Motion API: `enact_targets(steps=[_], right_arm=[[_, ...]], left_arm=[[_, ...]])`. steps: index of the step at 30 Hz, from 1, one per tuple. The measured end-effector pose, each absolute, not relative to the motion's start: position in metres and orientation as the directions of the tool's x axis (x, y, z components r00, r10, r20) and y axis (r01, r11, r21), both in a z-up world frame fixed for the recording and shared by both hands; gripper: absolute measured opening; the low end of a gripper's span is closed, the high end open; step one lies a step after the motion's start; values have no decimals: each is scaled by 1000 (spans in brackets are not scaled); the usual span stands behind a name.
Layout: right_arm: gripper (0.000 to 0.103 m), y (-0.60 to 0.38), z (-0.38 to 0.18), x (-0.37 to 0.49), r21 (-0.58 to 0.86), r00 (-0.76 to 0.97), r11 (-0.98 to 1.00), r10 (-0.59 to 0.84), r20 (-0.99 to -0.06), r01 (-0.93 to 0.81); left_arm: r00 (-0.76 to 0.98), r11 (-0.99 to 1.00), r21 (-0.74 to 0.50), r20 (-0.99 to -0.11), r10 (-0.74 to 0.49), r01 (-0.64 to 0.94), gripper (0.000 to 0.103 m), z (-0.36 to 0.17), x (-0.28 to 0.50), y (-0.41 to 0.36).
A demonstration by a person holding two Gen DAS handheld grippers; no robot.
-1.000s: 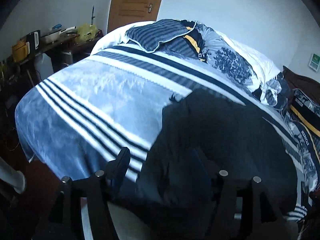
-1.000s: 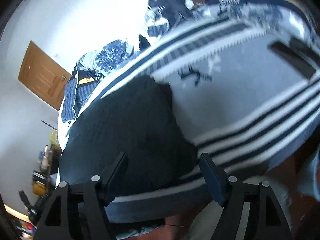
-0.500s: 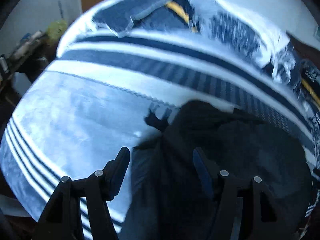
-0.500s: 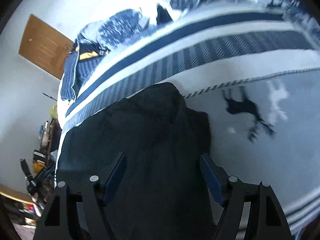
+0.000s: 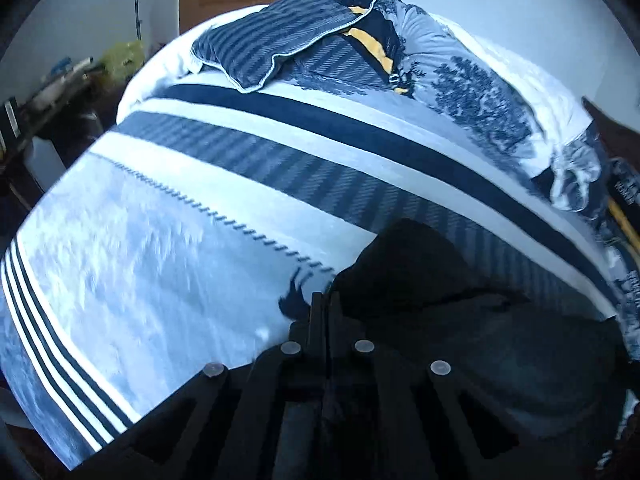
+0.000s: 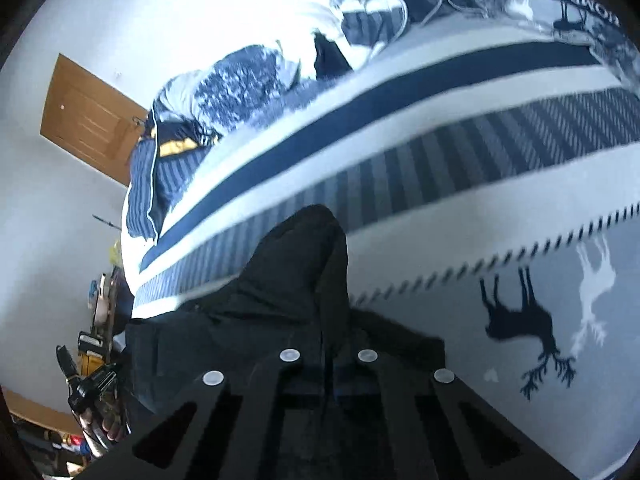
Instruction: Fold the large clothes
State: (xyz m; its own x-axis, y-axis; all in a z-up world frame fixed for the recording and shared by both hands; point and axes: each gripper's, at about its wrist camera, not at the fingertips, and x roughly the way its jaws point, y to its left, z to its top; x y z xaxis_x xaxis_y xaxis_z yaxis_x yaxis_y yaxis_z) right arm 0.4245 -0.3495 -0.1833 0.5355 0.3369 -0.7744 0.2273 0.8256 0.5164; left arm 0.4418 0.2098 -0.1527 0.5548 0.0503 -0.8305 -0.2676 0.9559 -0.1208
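Dark garment — both tools newly closed

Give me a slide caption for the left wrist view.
Left gripper shut on the dark garment lying on a striped bed.

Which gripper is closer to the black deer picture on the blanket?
Left. The left gripper sits shut right beside the black deer; the right gripper is shut on the black garment, further from it.

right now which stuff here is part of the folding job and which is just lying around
Part of the job:
- black garment
- left gripper, shut at the garment's edge
- right gripper, shut on the garment

Just lying about:
- striped bedspread
- striped pillow
- cluttered side table
- door
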Motion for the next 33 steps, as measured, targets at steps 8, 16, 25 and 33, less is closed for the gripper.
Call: enact_targets(steps=[8, 16, 25, 33], right_arm=[[2, -334, -233, 447, 417, 438, 864, 270, -857, 282], [3, -334, -222, 441, 374, 446, 865, 205, -871, 334], [91, -307, -128, 301, 373, 647, 901, 151, -748, 221], [78, -305, -191, 217, 415, 593, 873, 198, -780, 255]], left_arm=[[458, 962, 22, -876, 148, -270, 1, -210, 457, 194], [439, 945, 5, -885, 157, -327, 10, -193, 442, 211], [639, 965, 86, -734, 229, -248, 79, -135, 297, 198], [623, 973, 17, -766, 161, -230, 78, -174, 254, 210]])
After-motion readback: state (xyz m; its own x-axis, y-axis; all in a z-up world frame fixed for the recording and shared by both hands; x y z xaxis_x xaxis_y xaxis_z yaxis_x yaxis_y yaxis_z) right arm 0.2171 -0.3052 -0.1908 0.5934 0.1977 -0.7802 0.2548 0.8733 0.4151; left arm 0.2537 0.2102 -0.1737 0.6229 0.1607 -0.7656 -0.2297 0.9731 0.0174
